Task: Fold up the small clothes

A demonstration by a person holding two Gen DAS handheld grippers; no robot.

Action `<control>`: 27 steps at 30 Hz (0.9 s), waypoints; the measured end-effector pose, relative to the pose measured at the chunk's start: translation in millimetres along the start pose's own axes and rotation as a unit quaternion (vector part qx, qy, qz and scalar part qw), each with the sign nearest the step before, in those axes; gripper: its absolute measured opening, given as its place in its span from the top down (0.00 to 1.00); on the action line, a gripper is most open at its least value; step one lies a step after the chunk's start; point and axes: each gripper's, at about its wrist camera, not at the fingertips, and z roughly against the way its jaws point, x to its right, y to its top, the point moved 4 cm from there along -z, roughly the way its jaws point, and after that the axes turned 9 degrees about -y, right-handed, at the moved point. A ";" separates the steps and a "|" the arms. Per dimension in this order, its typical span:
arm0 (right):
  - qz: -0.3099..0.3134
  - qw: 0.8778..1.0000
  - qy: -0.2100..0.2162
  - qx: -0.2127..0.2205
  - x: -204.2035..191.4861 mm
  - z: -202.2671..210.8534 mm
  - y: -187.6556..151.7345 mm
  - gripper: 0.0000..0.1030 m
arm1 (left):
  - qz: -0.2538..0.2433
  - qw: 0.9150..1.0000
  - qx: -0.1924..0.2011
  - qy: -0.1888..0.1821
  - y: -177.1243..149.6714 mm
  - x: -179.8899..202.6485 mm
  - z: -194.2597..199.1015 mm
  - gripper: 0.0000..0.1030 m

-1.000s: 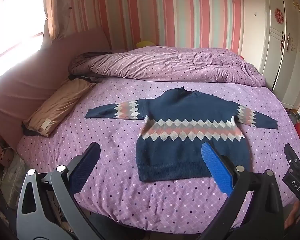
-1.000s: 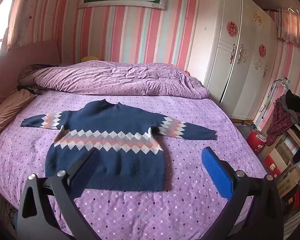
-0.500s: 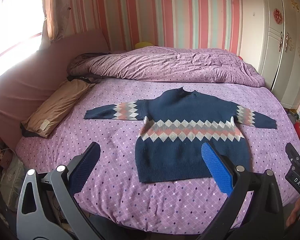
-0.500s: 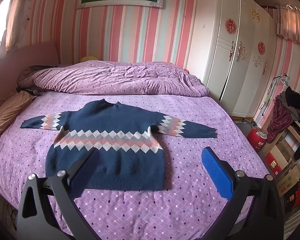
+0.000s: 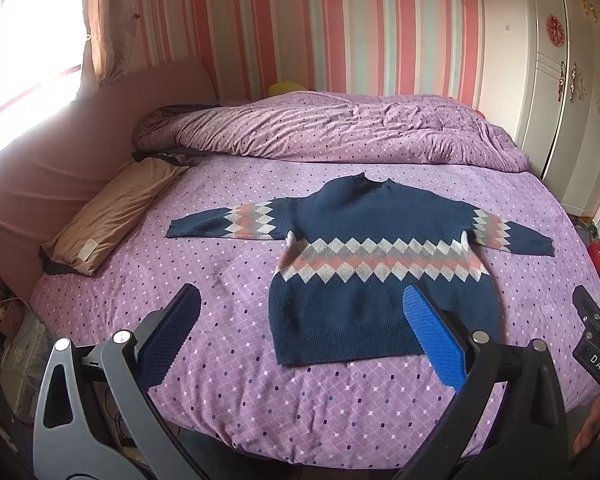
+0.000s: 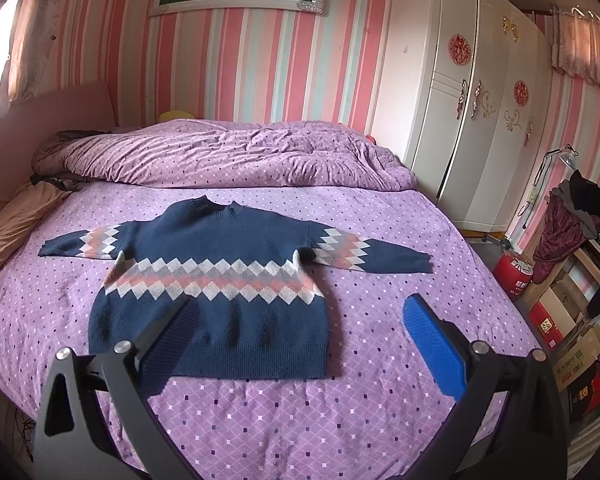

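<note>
Sweater (image 5: pixel 380 276) lies flat mid-bed (image 5: pixel 236 272), sleeves spread, hem twd the near edge. L gripper (image 5: pixel 300 332) and R gripper (image 6: pixel 300 336) hover above that edge – both jaws wide, holding nothing. Vs 1 s ago: both a bit closer, sweater unmoved.

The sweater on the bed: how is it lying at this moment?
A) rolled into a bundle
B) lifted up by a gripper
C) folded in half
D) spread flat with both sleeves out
D: the sweater lies flat on the bed sheet, sleeves out sideways, both grippers open and short of it.
</note>
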 end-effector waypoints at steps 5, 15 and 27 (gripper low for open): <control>0.000 1.000 0.000 -0.001 0.2 -0.9 -0.7 0.01 | -0.003 1.000 -0.001 -0.003 -1.9 0.9 -2.0 0.03; 0.000 1.000 0.000 -0.001 0.8 -1.8 -1.5 0.01 | -0.008 1.000 -0.004 -0.006 -2.1 3.6 -5.2 0.03; 0.003 1.000 -0.005 -0.004 -0.9 -13.2 -3.7 0.01 | 0.015 1.000 -0.012 -0.024 0.7 -8.0 -19.2 0.03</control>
